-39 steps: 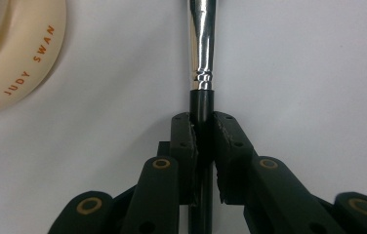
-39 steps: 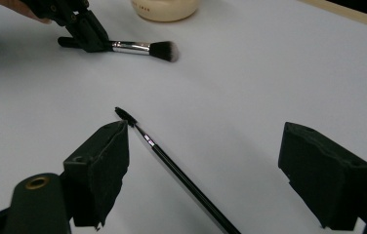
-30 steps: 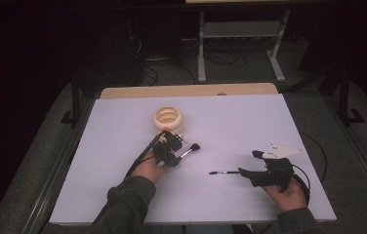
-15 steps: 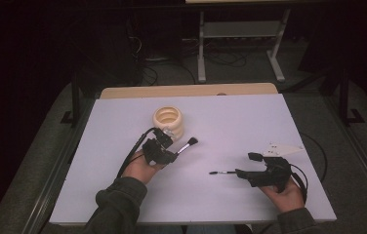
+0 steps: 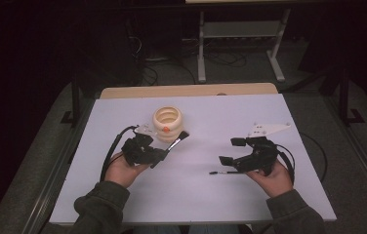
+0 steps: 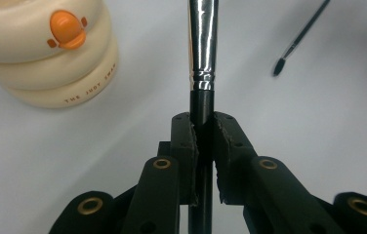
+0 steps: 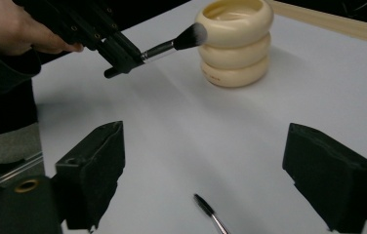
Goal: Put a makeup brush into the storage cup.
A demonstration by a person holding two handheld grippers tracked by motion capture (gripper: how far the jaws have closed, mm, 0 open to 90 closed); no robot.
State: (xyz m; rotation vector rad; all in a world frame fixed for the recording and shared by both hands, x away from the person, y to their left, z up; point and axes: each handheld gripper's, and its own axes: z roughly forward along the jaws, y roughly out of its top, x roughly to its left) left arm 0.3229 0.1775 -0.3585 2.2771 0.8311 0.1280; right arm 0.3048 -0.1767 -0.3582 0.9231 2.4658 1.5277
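My left gripper (image 5: 160,155) is shut on the black handle of a makeup brush (image 6: 202,44). The brush is held off the white table with its dark bristle head (image 5: 184,135) beside a cream ringed cup (image 5: 167,122). The cup (image 6: 50,53) carries an orange duck mark. In the right gripper view the brush head (image 7: 191,35) hovers at the rim of the cup (image 7: 234,41). My right gripper (image 5: 230,151) stands open above the table with nothing between its jaws. A thin black brush (image 5: 220,172) lies flat below it, also visible between the wide jaws as the thin brush (image 7: 211,212).
The white table top (image 5: 211,204) ends in a wooden strip (image 5: 186,90) at the far edge. Metal table rails (image 5: 50,185) run along the sides. A stand's legs and cables (image 5: 240,53) sit on the dark floor beyond.
My left gripper has risen and drifted left with the makeup brush, its head now nearer the cup. My right gripper has lifted up and away from the thin brush, which stays on the table.
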